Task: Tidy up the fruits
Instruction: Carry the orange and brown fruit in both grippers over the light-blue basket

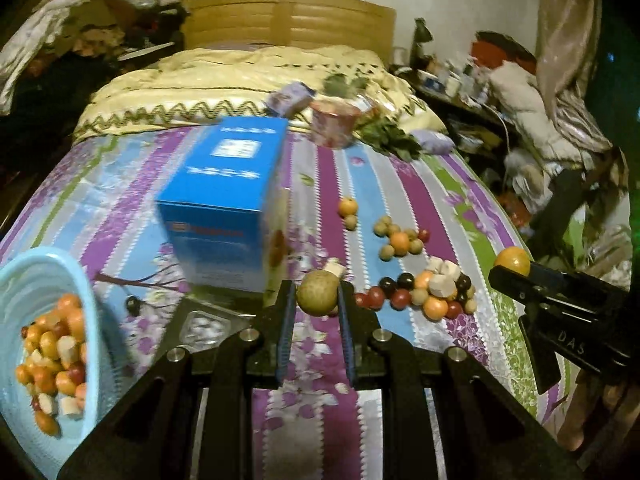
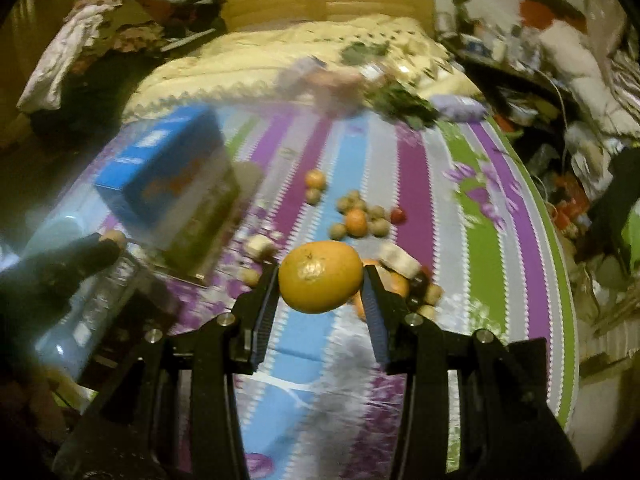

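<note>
My left gripper is shut on a small round tan fruit and holds it above the striped bedspread. My right gripper is shut on an orange; it also shows at the right of the left wrist view. Loose small fruits lie in a cluster on the bed ahead, with another cluster farther back. A light blue basket at the left holds several fruits. In the right wrist view the left gripper is a blurred dark shape at the left.
A blue cardboard box stands on the bed left of centre. A pink cup, green leaves and a small purple box lie farther back. The bed's right edge drops to a cluttered floor.
</note>
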`<act>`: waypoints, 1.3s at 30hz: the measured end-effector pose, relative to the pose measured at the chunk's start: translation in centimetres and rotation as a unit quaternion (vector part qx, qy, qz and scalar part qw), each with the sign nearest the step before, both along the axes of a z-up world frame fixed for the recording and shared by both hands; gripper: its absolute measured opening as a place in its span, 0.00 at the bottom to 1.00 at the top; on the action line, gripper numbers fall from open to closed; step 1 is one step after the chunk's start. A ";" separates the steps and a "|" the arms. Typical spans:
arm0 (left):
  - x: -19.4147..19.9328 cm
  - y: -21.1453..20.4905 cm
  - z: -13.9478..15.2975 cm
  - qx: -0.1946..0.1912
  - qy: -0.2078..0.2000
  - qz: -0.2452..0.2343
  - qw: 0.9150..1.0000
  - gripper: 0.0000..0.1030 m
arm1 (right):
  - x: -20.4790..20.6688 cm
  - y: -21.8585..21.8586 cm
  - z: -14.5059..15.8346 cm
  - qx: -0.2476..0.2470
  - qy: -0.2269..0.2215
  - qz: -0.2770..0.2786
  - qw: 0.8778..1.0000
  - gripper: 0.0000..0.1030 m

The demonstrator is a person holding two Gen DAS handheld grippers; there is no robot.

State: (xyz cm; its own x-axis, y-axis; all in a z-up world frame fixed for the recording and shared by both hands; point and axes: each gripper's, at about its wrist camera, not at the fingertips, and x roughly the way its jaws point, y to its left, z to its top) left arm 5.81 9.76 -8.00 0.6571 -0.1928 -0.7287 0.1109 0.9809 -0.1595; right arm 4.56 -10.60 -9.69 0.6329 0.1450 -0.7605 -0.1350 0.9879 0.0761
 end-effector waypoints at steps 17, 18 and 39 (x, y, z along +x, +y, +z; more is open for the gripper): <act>-4.5 12.8 4.4 -0.013 -0.023 0.102 0.994 0.20 | -0.7 12.0 4.1 0.004 -0.025 0.097 0.995 0.41; -4.7 13.4 4.5 -0.014 -0.023 0.107 0.994 0.20 | -0.9 12.8 4.3 0.004 -0.025 0.103 0.994 0.41; -10.1 30.3 4.6 -0.029 -0.021 0.244 0.969 0.20 | -2.4 30.1 5.7 -0.009 -0.018 0.252 0.967 0.41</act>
State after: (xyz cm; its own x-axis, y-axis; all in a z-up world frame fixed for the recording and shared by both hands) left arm -4.28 40.04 -3.37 0.7088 0.1094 -0.6968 -0.3573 0.9075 -0.2209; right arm 2.19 19.50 -3.98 0.5118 0.4288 -0.7444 -0.6026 0.7968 0.0447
